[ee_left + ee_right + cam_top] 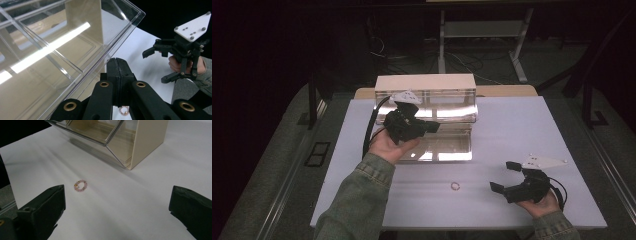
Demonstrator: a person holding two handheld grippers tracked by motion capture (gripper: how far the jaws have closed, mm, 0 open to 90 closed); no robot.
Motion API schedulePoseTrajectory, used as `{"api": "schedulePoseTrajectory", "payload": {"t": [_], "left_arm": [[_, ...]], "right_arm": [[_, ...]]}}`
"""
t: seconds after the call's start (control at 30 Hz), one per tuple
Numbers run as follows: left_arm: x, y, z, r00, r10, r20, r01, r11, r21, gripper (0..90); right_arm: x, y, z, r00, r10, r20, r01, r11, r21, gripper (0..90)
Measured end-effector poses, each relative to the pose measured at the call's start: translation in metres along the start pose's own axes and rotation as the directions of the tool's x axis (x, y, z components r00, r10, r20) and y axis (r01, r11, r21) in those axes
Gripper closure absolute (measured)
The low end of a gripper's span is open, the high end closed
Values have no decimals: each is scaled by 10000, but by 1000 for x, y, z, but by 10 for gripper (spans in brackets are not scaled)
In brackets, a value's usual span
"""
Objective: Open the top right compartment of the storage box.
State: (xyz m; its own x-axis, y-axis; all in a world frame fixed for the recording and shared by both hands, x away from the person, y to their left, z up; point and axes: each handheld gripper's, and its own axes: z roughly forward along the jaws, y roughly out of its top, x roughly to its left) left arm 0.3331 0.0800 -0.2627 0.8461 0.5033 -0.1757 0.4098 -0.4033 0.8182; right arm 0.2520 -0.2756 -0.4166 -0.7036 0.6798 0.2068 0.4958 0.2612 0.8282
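Note:
A small pink and gold bead ring [455, 186] [80, 185] [124, 110] lies flat on the white table, towards the front. A clear plastic drawer [447, 145] [82, 72] [105, 135] stands pulled out of its beige case [427, 85] [147, 140]. My left gripper [434, 126] [117, 67] hangs over the drawer's left front part, jaws pressed together with nothing between them. My right gripper [504, 176] [158, 66] [117, 205] rests low at the front right, jaws wide apart and pointing towards the ring, which lies a little beyond and left of them.
The white table top [522, 130] has bare room right of the drawer and along its front edge. Behind the table, on a dark floor, stand a desk's legs [442, 45] and loose cables.

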Motion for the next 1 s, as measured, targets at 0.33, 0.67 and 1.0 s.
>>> {"api": "schedulePoseTrajectory", "payload": {"t": [0.33, 0.67, 1.0], "left_arm": [[2, 10, -11, 9995, -68, -302, 57, 9993, -363, 896], [3, 21, -16, 9999, 13, -158, -16, 9997, -231, 896], [5, 34, -22, 10000, 39, -48, -40, 9998, -215, 896]], "right_arm": [[1, 0, 1, 10000, 22, -5, -22, 10000, 27, 4], [1, 0, 0, 10000, 27, -27, -27, 10000, 6, 4], [1, 1, -1, 9999, -67, -95, 67, 10000, 32, 4]]}}
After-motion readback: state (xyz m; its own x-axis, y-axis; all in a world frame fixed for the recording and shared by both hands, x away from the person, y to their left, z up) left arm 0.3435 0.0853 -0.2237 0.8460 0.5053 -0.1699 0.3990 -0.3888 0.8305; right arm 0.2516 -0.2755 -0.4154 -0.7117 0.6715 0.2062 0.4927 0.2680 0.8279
